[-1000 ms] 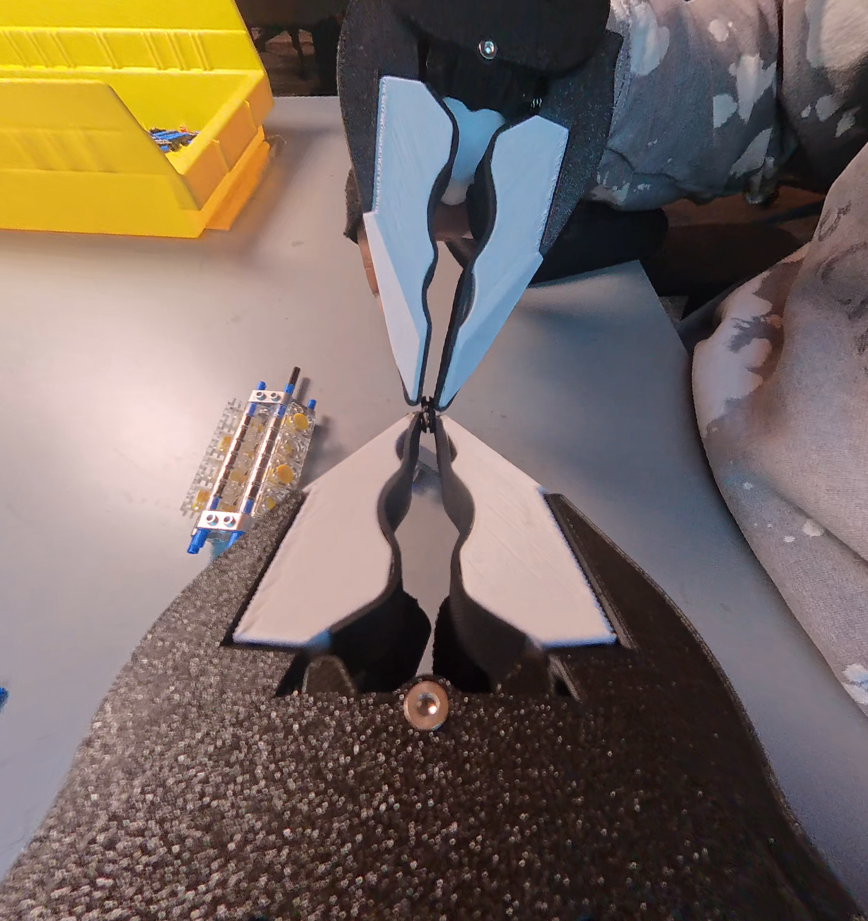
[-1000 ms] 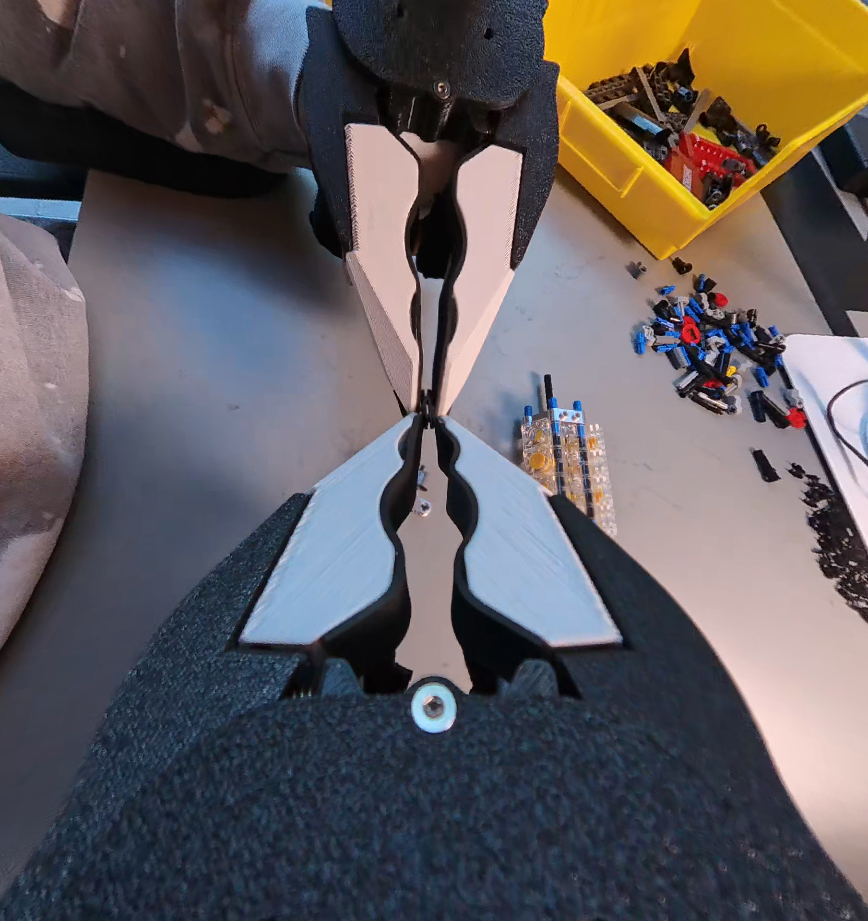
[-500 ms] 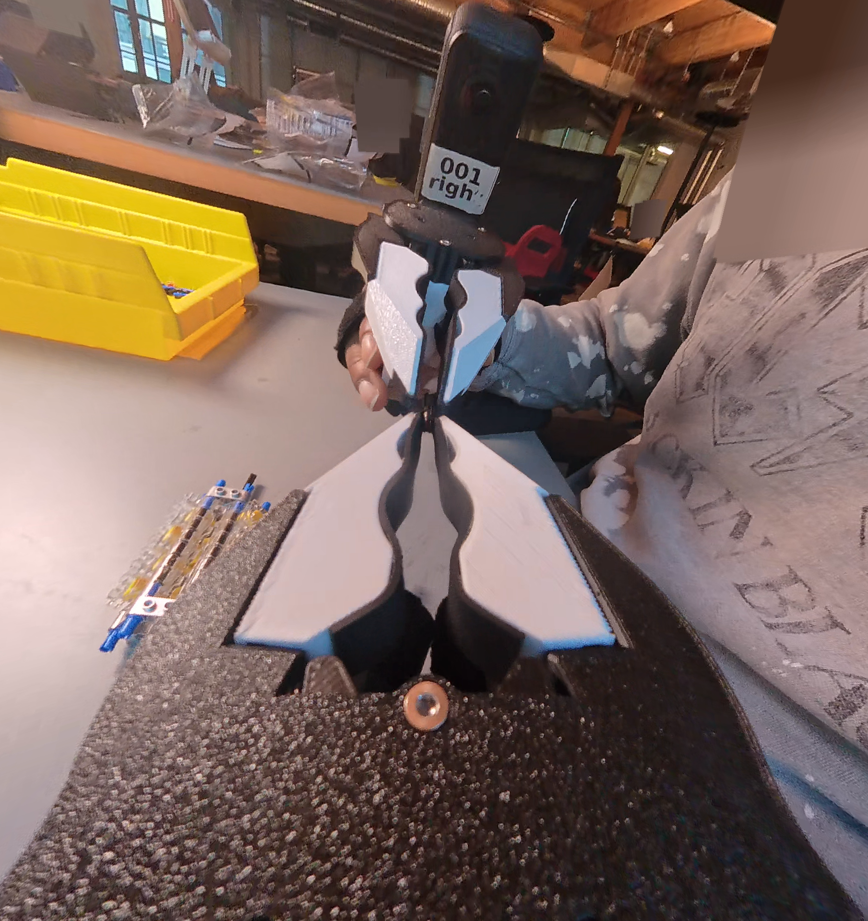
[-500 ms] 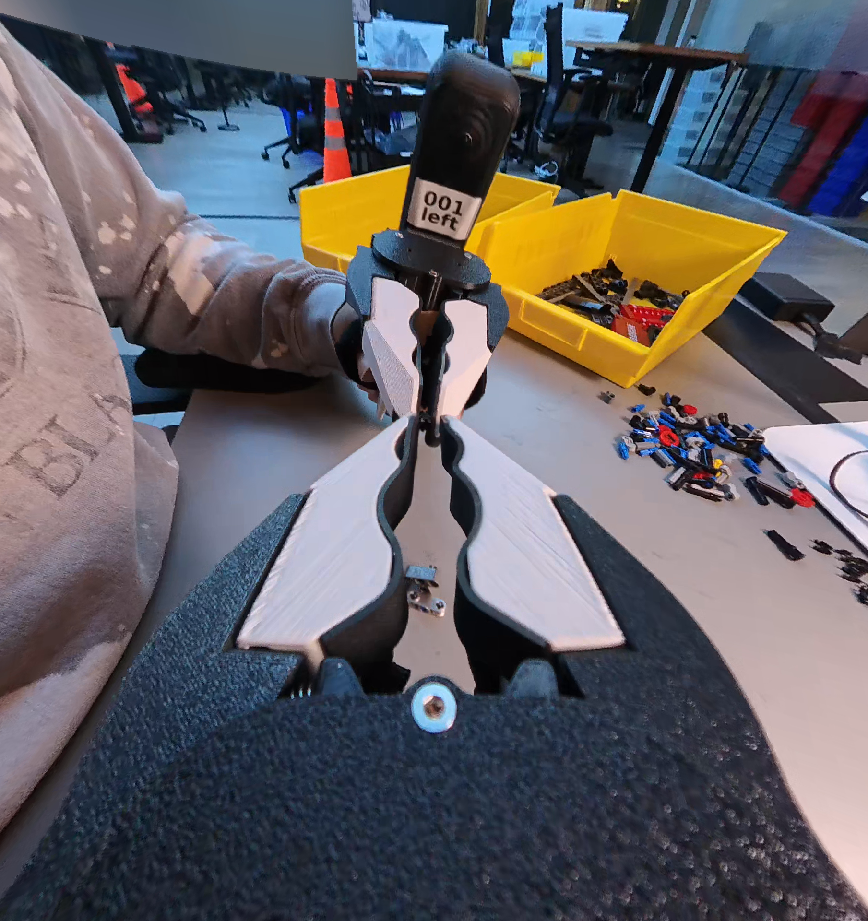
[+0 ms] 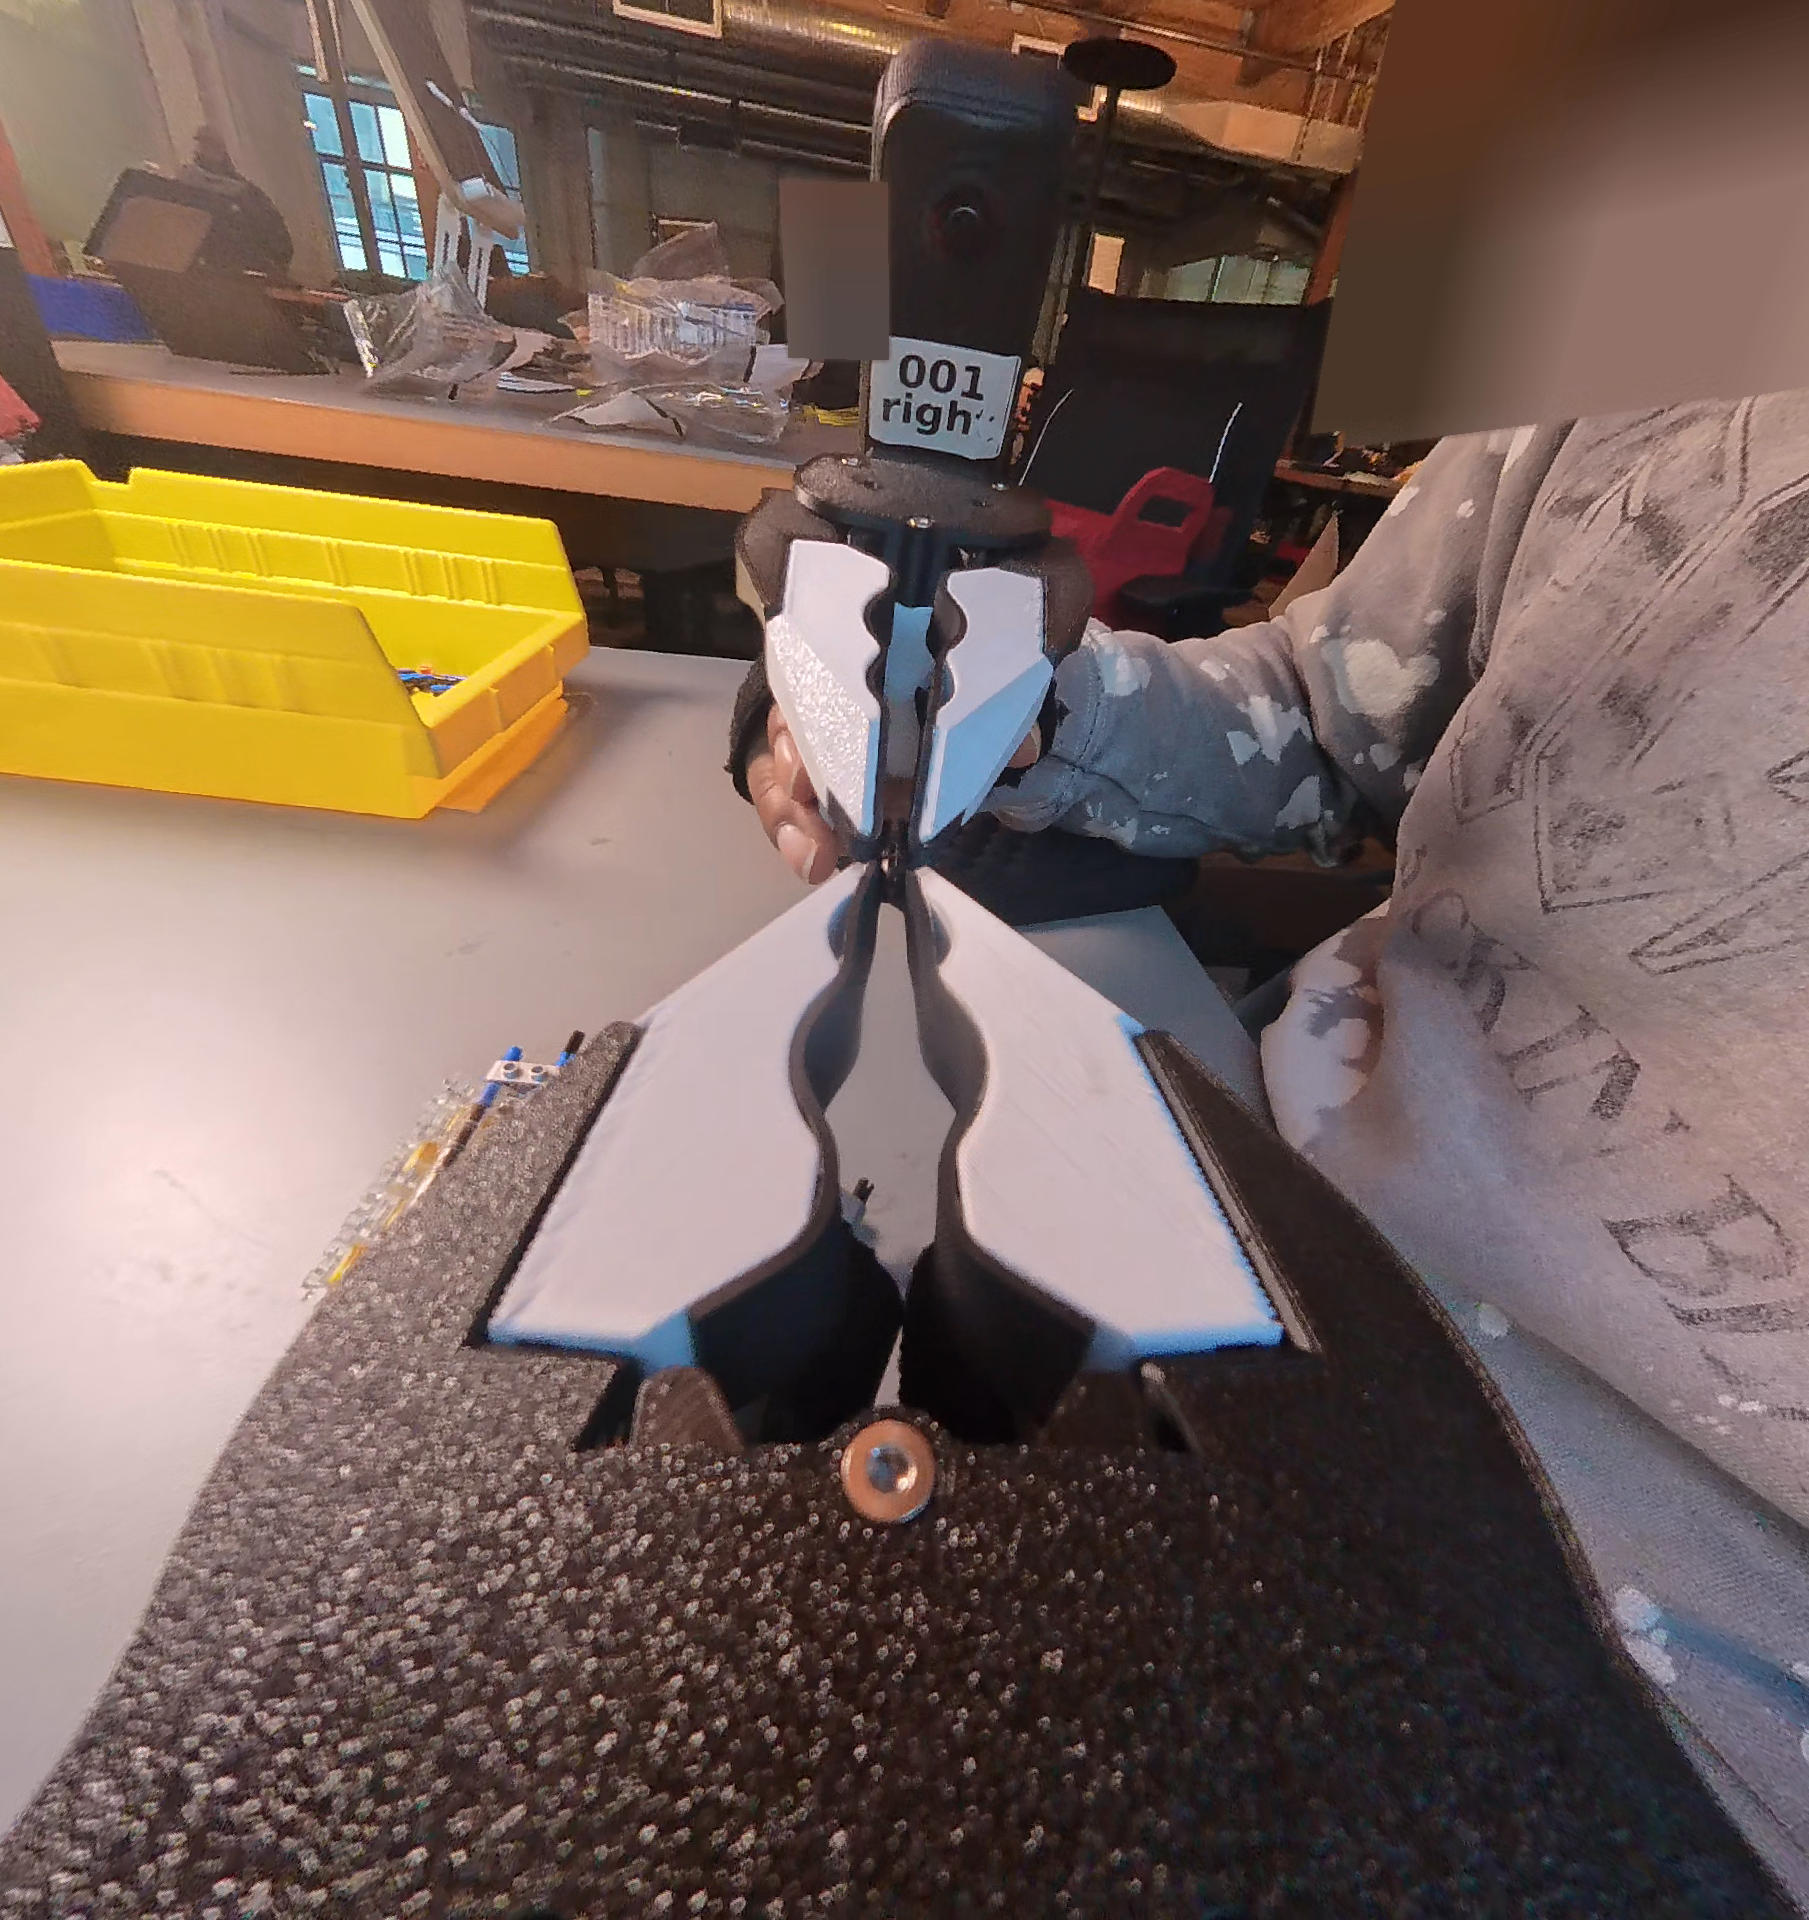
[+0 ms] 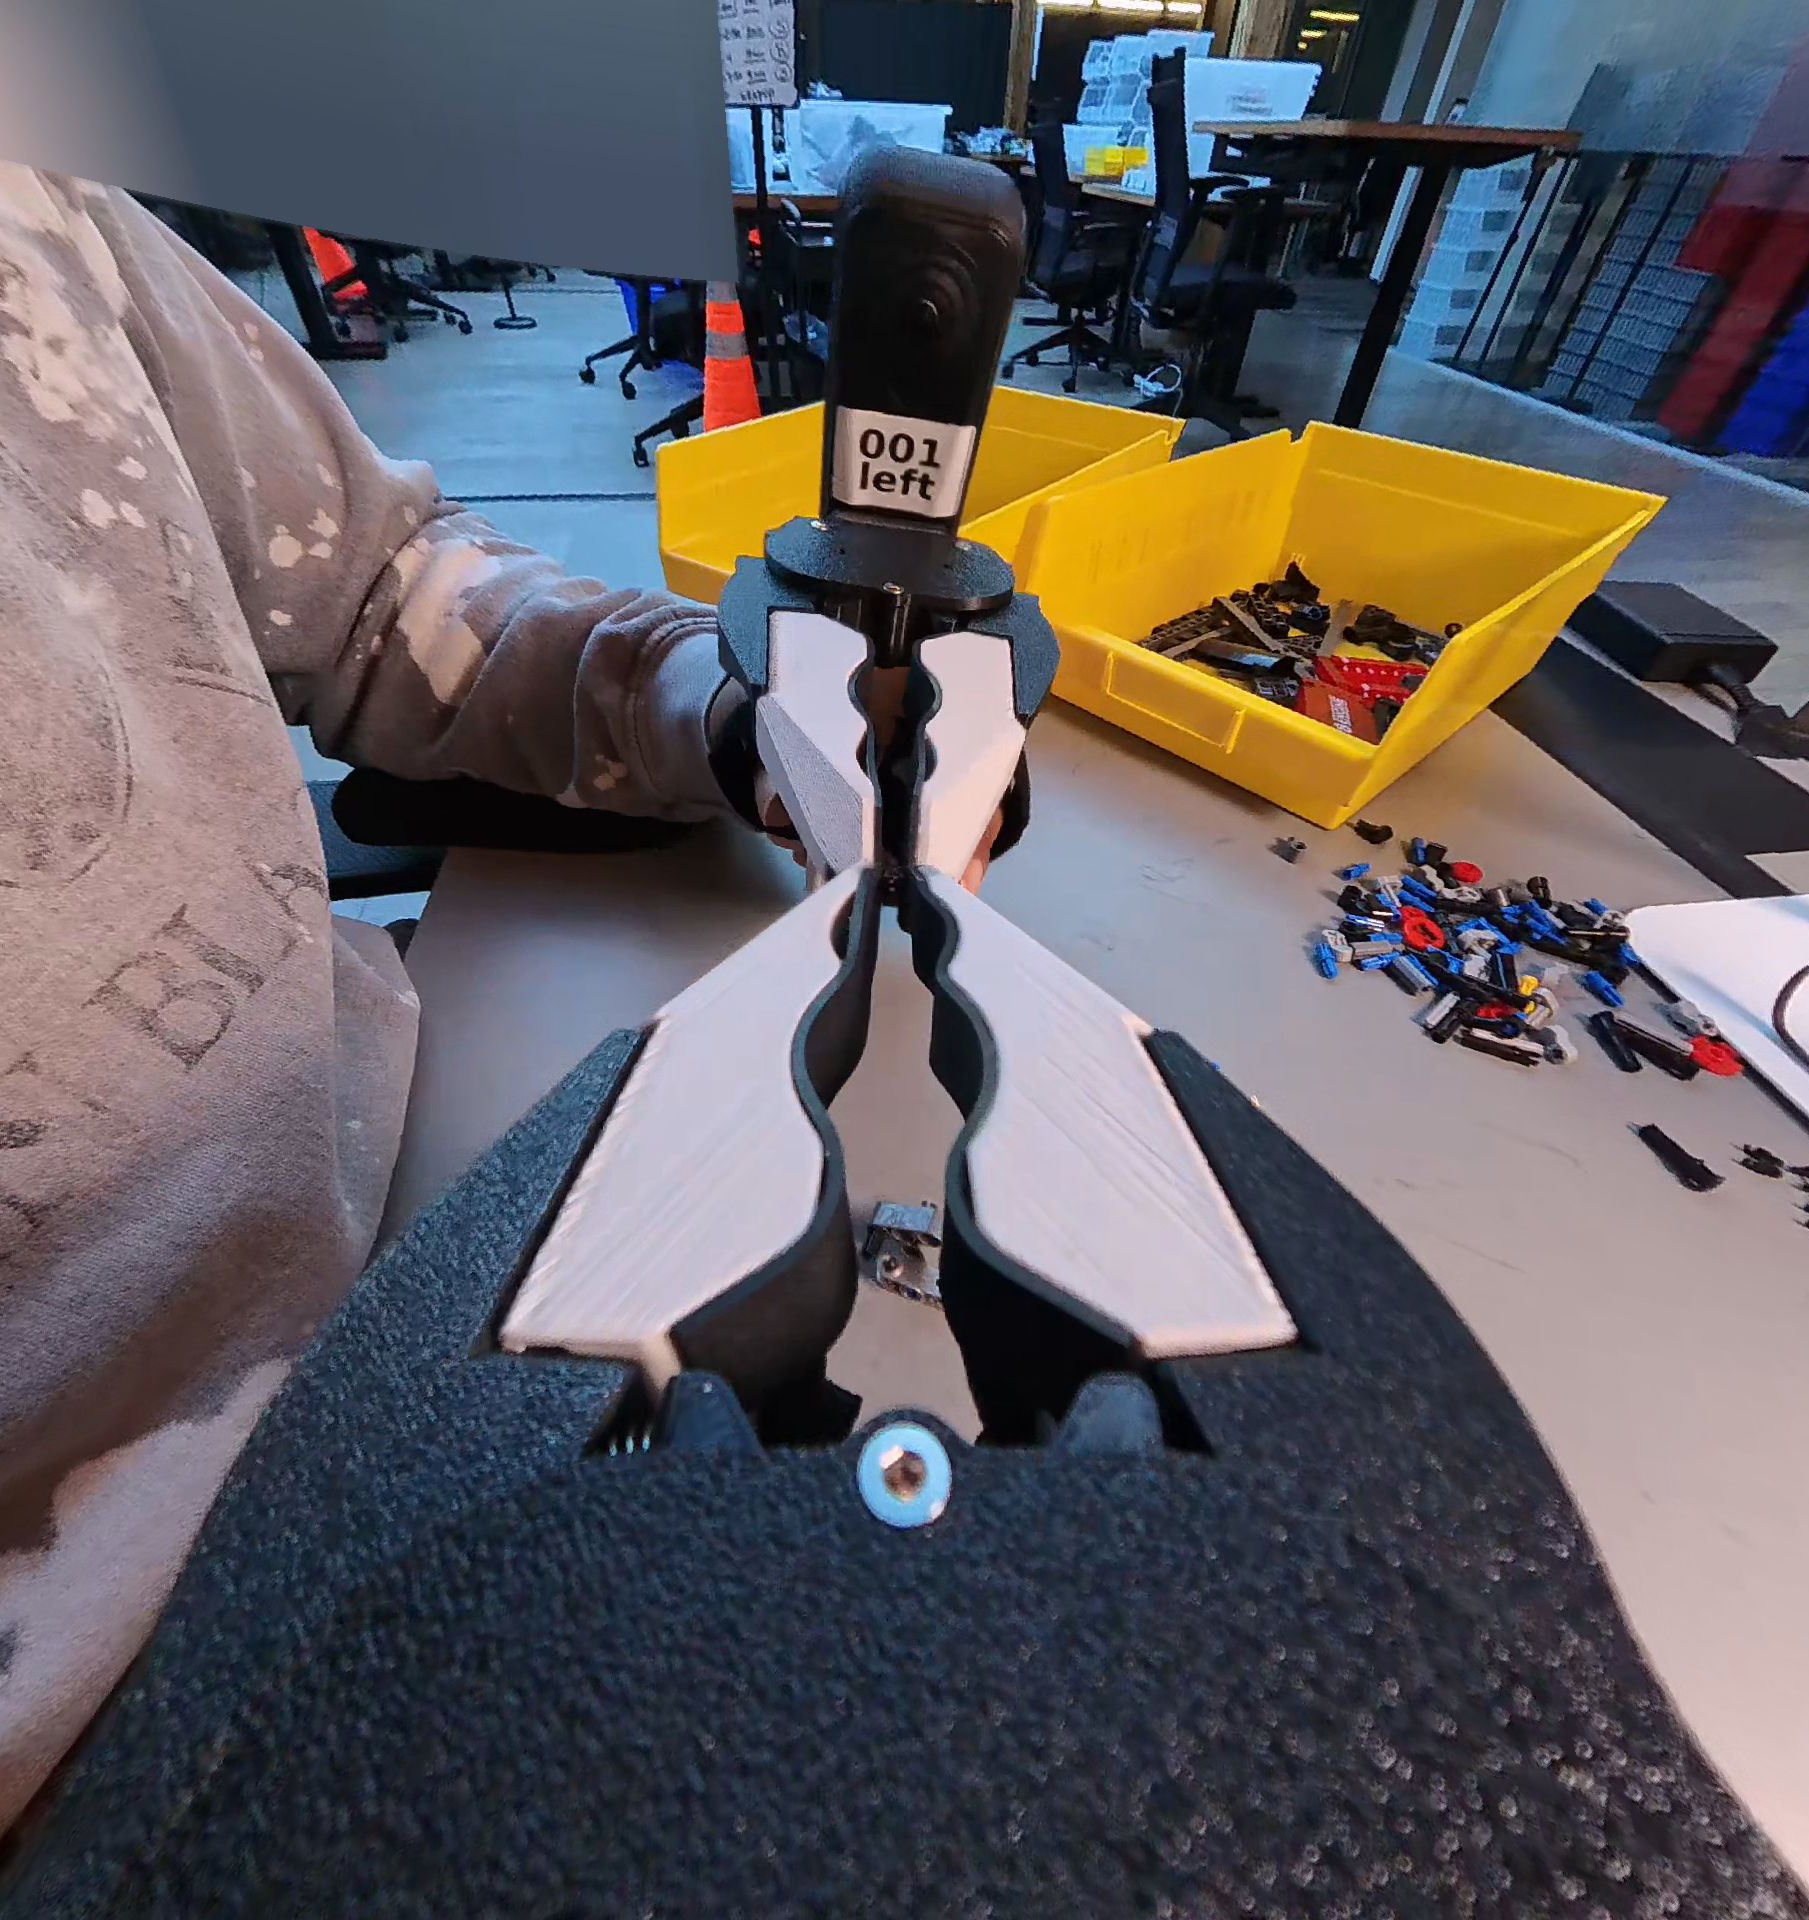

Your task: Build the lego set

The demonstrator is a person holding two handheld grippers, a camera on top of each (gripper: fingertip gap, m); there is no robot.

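Note:
My left gripper (image 5: 887, 875) and right gripper (image 6: 892, 885) meet tip to tip above the grey table (image 5: 256, 987). Both are shut, and a tiny dark part (image 5: 887, 850) is pinched where the tips meet. It is too small to identify. The right gripper (image 5: 892, 826) faces me in the left wrist view; the left gripper (image 6: 884, 860) faces me in the right wrist view. A small grey piece (image 6: 905, 1247) lies on the table under the right gripper. A clear assembly with blue pins (image 5: 432, 1143) lies left of the left gripper, partly hidden by it.
Yellow bins (image 5: 256, 644) stand at the table's far side, one holding dark and red parts (image 6: 1295, 644). A pile of small blue, black and red parts (image 6: 1482, 956) lies beside a white sheet (image 6: 1752, 977) with a cable. The person's grey sleeves (image 5: 1295, 707) flank the grippers. My left and right fingertips are right by each other. My left tips are roughly 11 cm from the small grey piece (image 6: 905, 1247).
Both grippers have lifted off the table and tilted up from looking down to nearly level, still tip to tip. The small grey piece stays on the table below.

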